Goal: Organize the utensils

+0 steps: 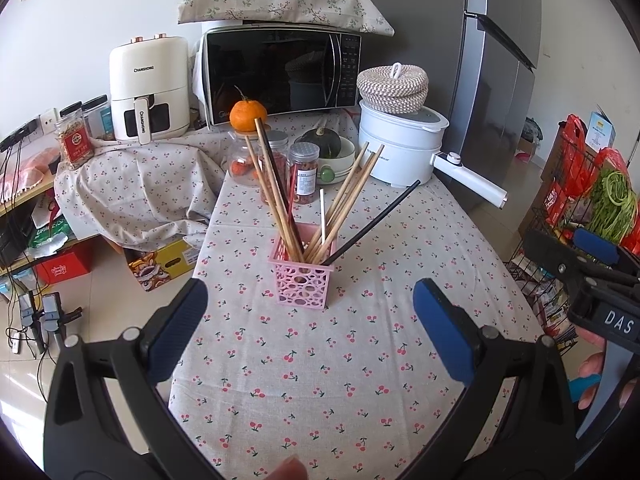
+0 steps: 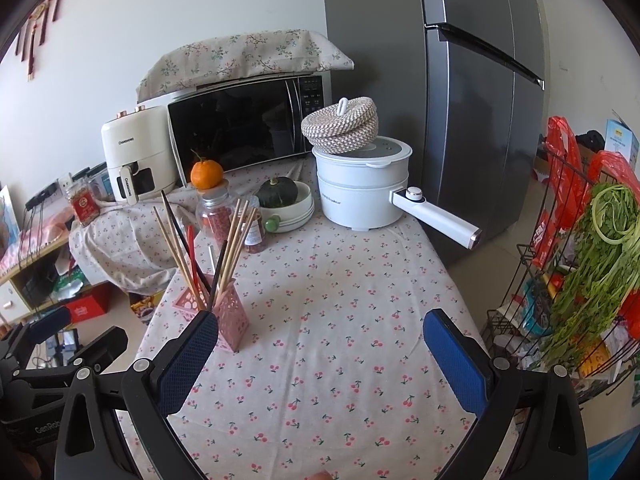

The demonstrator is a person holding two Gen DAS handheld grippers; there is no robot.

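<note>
A pink lattice utensil basket [image 1: 303,276] stands upright on the cherry-print tablecloth [image 1: 320,360]. It holds several wooden chopsticks [image 1: 276,196], black ones [image 1: 376,220], a red one and a white stick. My left gripper [image 1: 310,320] is open and empty, just short of the basket. My right gripper [image 2: 320,344] is open and empty over bare cloth [image 2: 340,300]; the basket [image 2: 228,316] sits just beyond its left finger [image 2: 188,360]. The right gripper also shows at the right edge of the left wrist view [image 1: 592,264].
At the table's far end stand jars [image 1: 304,172], an orange [image 1: 248,114], a squash in a bowl [image 1: 326,144], a white electric pot [image 1: 400,148] with a woven lid, a microwave [image 1: 280,74] and an air fryer [image 1: 150,88]. A fridge [image 2: 460,80] and a wire rack of greens [image 2: 592,248] are right.
</note>
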